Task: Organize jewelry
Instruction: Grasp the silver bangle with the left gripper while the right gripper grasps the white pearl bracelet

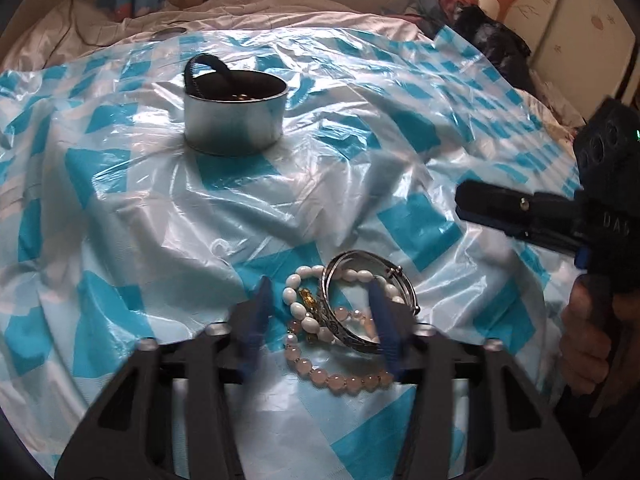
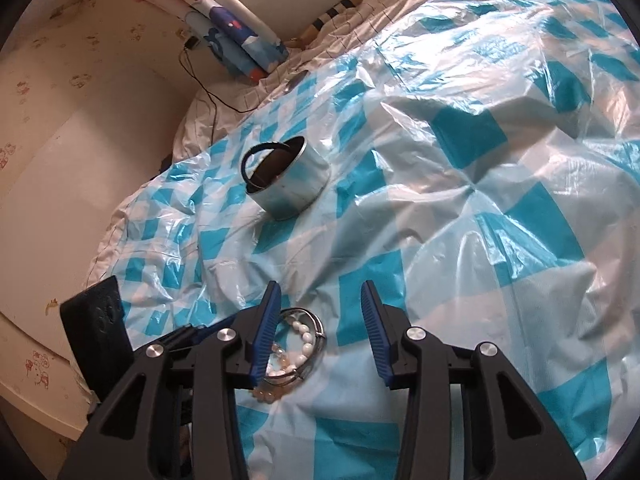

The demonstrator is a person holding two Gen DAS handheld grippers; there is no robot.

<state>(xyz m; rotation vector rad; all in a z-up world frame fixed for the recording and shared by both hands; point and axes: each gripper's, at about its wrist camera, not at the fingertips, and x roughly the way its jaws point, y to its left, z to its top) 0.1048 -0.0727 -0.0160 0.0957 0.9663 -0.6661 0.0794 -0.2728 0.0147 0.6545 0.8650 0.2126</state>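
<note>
Left tool (image 1: 322, 320) tilts down over the jewelry pile, jaws partly apart and straddling it, pads not visibly pressing anything; right tool (image 2: 320, 332) is partly open and empty, pile just left of its gap. Three pieces lie tangled on the blue-checked plastic sheet (image 1: 120, 208) on the bed: one white bead bracelet (image 1: 298, 304), one pink bead bracelet (image 1: 340, 380), one silver bangle (image 1: 360, 276). One metal tin (image 1: 236, 114) with a black band (image 1: 208, 66) on its rim sits farther back; a hand (image 1: 588, 344) grips the right tool's handle, marked "DA".

Counted on the plastic sheet (image 1: 400, 128): one metal tin (image 1: 236, 120); two bead bracelets (image 1: 304, 308); two silver bangles (image 1: 360, 272).
</note>
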